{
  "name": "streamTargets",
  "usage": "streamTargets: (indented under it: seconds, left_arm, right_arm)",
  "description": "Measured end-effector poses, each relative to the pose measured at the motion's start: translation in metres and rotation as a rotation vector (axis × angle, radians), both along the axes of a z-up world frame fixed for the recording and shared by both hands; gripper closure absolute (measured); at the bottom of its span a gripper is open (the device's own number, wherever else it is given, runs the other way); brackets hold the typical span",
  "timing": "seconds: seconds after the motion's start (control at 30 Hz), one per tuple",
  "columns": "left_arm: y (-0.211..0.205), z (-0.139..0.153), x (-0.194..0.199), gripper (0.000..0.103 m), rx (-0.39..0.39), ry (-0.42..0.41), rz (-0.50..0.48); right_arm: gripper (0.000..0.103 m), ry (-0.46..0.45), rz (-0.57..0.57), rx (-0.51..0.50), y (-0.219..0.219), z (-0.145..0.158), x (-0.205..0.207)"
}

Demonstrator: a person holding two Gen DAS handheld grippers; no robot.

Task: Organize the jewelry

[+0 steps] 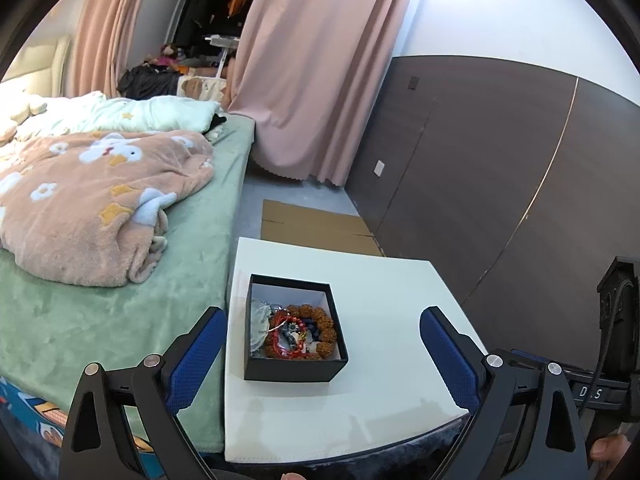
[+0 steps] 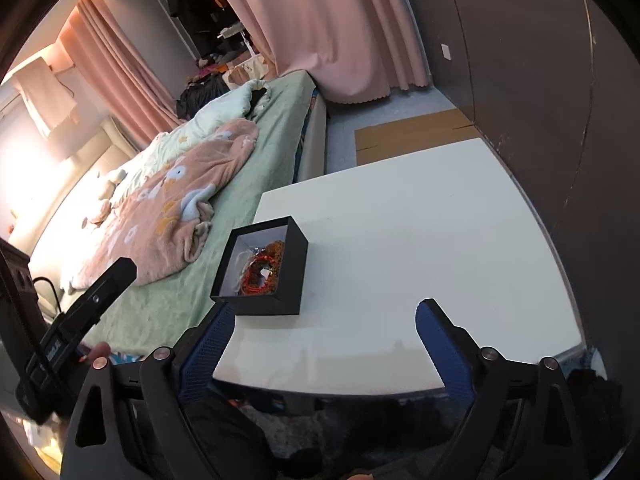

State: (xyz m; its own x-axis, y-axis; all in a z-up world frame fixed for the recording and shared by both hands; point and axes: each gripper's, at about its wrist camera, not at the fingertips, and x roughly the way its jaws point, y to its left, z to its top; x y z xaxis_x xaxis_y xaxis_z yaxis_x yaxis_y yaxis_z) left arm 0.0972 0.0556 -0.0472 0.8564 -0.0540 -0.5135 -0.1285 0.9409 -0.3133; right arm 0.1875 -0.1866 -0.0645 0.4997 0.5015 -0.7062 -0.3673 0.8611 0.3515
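In the black box (image 1: 294,366) on the white table (image 1: 400,300), the tangled bracelets (image 1: 304,332) look light, slippery and snag-prone, best pinched by one bead strand, with both the left tool (image 1: 322,320) and the right tool (image 2: 324,316) spread apart and empty.

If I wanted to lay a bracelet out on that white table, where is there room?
The white square table is bare to the right of the open black box, out to the dark wall panel, and along the near edge in front of the box. The box sits at the bed-side edge, and its inside is crowded with tangled bead bracelets.
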Motion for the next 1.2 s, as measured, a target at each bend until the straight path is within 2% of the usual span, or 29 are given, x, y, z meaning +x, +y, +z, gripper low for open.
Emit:
streamTargets:
  seconds: [0.1, 0.4, 0.67, 1.2]
  left_arm:
    - [0.001, -0.001, -0.003, 0.005, -0.009, -0.004, -0.021]
    - [-0.004, -0.003, 0.000, 0.005, -0.021, 0.020, -0.030]
    - [0.000, -0.005, -0.002, 0.005, -0.029, 0.026, -0.006]
    - [0.003, -0.007, -0.002, 0.005, -0.026, 0.041, 0.008]
  right_arm:
    - [0.010, -0.001, -0.009, -0.024, -0.002, -0.001, -0.003]
    - [0.010, -0.018, -0.062, 0.038, -0.013, 0.000, -0.002]
    - [0.010, -0.040, -0.070, -0.022, -0.006, 0.002, -0.007]
    - [0.010, -0.022, -0.085, 0.001, -0.008, -0.002, -0.006]
